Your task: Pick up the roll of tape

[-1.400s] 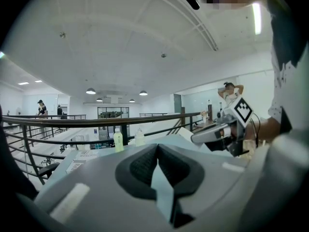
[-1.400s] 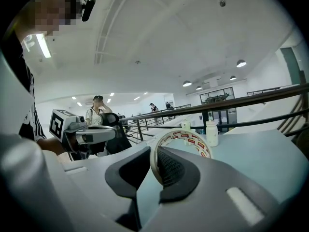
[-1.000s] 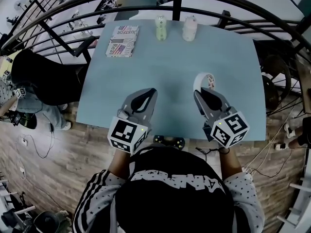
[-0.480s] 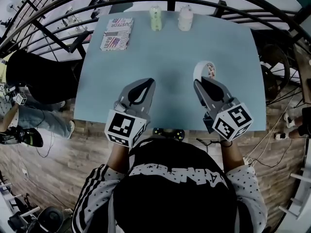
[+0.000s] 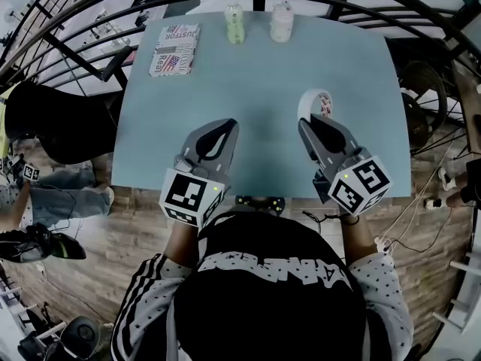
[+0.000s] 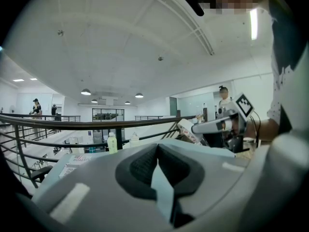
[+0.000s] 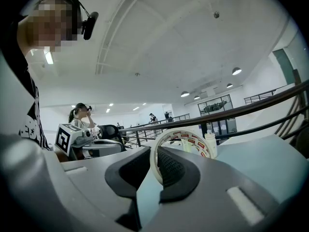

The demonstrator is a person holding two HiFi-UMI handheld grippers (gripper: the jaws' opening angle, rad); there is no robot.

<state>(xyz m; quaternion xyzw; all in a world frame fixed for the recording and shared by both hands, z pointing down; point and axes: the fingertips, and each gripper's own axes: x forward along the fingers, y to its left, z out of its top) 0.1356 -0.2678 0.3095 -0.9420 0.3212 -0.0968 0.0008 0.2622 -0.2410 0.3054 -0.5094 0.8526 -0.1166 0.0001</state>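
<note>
Roll of tape [image 5: 322, 105] stands on edge at 12 o'clock off the right tool [image 5: 307, 121], near wall pinched in its jaws (left tool [image 5: 229, 123], clenched empty, sits well apart at 9 o'clock), right side of table [image 5: 263, 66].

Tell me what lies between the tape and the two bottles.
Nothing: in the head view only bare table runs from the tape to the bottles.

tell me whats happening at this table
A person is at the blue table with a hand-held gripper in each hand. The right hand-held gripper is shut on the roll of tape, clamping its wall with one jaw inside the ring. The left hand-held gripper is shut and empty beside it. Two bottles and a printed packet sit untouched near the far edge.
</note>
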